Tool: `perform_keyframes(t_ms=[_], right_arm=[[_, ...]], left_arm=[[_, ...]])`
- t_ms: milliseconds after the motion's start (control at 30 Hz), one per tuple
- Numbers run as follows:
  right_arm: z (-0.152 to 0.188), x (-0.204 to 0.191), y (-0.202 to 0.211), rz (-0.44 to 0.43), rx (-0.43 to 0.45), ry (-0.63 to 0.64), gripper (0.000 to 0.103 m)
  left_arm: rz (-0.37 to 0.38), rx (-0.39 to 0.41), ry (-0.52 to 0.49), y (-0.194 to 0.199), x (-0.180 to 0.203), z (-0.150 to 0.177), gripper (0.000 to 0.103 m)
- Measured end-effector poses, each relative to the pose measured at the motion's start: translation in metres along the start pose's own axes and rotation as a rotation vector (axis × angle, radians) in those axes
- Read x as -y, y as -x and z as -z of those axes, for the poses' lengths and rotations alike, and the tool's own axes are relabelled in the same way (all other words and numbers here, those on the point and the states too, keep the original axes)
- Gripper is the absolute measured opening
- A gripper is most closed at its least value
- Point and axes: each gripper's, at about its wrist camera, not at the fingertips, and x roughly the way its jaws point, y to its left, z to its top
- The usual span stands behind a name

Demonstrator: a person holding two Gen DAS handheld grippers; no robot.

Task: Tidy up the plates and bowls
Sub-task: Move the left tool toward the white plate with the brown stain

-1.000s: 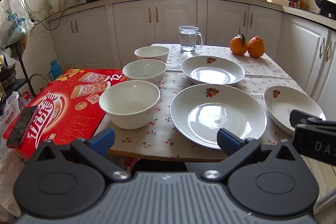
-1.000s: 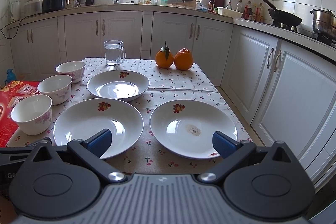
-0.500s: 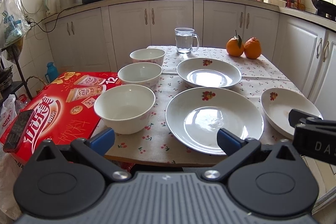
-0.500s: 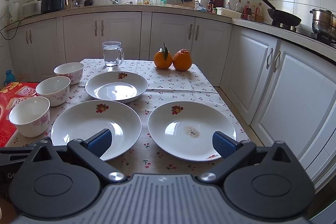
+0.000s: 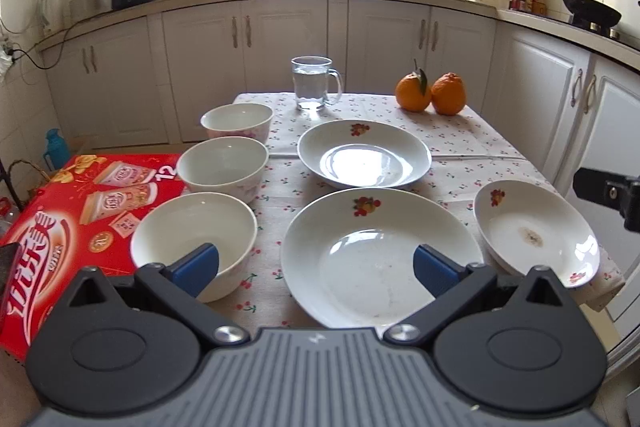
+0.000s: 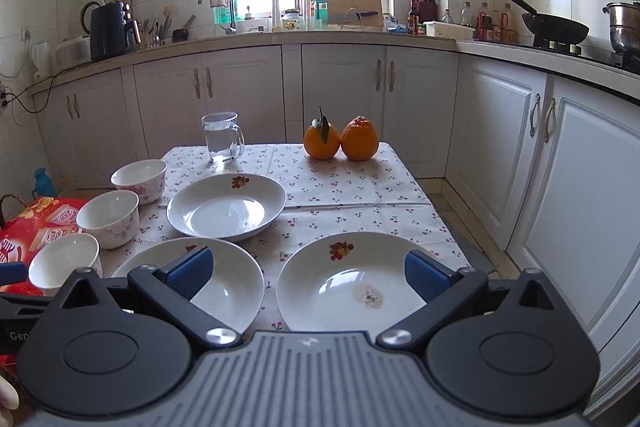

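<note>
Three bowls, three plates on table; both grippers spread wide, holding nothing.

Left wrist: left gripper [image 5: 316,267] fingers apart, poised over table's near edge. Bowls in a column at left: near bowl [image 5: 194,237], middle bowl [image 5: 223,166], far bowl [image 5: 237,120]. Near plate [image 5: 380,261] centre, far plate [image 5: 364,153] behind, stained plate [image 5: 536,231] right.
Right wrist: right gripper [image 6: 308,275] fingers apart above stained plate [image 6: 356,281]. Glass mug [image 6: 222,137], two oranges [image 6: 341,139] at far end.
</note>
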Motion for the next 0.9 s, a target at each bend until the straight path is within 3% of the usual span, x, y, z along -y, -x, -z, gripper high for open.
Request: perform_keyframes(t_ms=[200,300,467,633,900], right_arm=[[-0.004,0.045,-0.012,-0.033,0.027,0.006,0.103],[0.004,0.062,-0.022,-0.019,-0.012,0.027,0.103],[0.028,0.081,-0.036,-0.067,-0.079,0.068,0.103],[0.046,0.087,-0.042,-0.09,-0.098,0.144,0.103],[0.061,0.106,-0.056,-0.164,-0.128,0.129,0.103]], left_arm=[[-0.059,0.027,-0.07,-0.021,0.012,-0.013,0.102],[-0.021,0.012,-0.081,-0.033,0.015,-0.021,0.102],[0.031,0.025,-0.14,-0.046,0.03,-0.031,0.102],[0.097,0.022,-0.185,-0.057,0.046,-0.04,0.102],[0.224,-0.062,-0.179,-0.075,0.063,-0.049,0.102]])
